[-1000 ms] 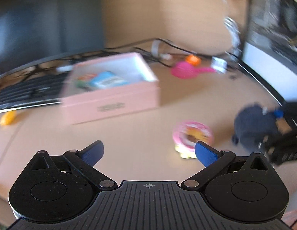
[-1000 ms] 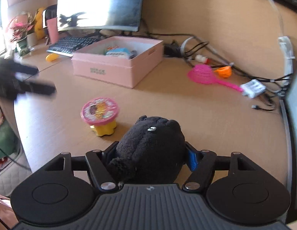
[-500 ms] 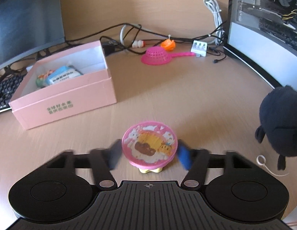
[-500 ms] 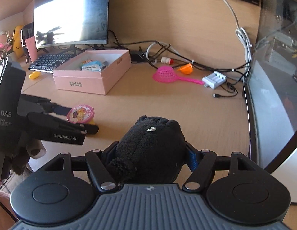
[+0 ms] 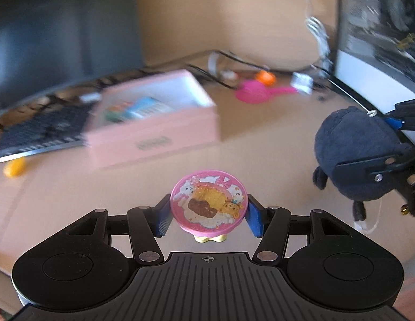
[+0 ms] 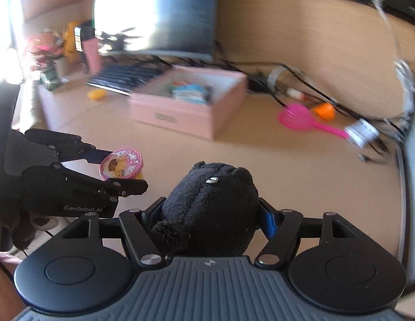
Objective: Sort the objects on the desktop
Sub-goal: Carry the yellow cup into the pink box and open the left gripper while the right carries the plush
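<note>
L gripper [image 5: 207,215] has its jaws clamped on a round pink toy [image 5: 208,205]; blue pads [image 5: 253,220] press both sides of its cartoon-printed lid, yellow base showing just underneath; in the R view the same toy [image 6: 121,163] sits between the L gripper's [image 6: 115,168] black fingers, seemingly lifted off the bench [image 6: 261,157], w/ a hand [image 6: 18,227] gripping the tool body at the frame's left edge; R gripper [image 6: 207,218] has its jaws at mid width, closed on a black plush [image 6: 210,206], blue pads pressing into its sides, a small metal ring on top of it; in the L view that plush [image 5: 351,149] hangs at the right edge, held in the R gripper [image 5: 389,144], clear of the bench [image 5: 261,160], a thin white loop dangling below it; beyond both, an open pink box [image 6: 190,107] stands mid-bench w/ a few packets inside; a pink strainer [image 6: 301,117] lies to its right, an orange piece [image 6: 323,111] just behind it, near a white adapter [image 6: 361,132] and tangled cables; a keyboard [image 6: 124,76] and monitor [image 6: 153,16] sit behind the box, a small yellow item [image 6: 96,95] in front of the keyboard; background blurred in both views.
</note>
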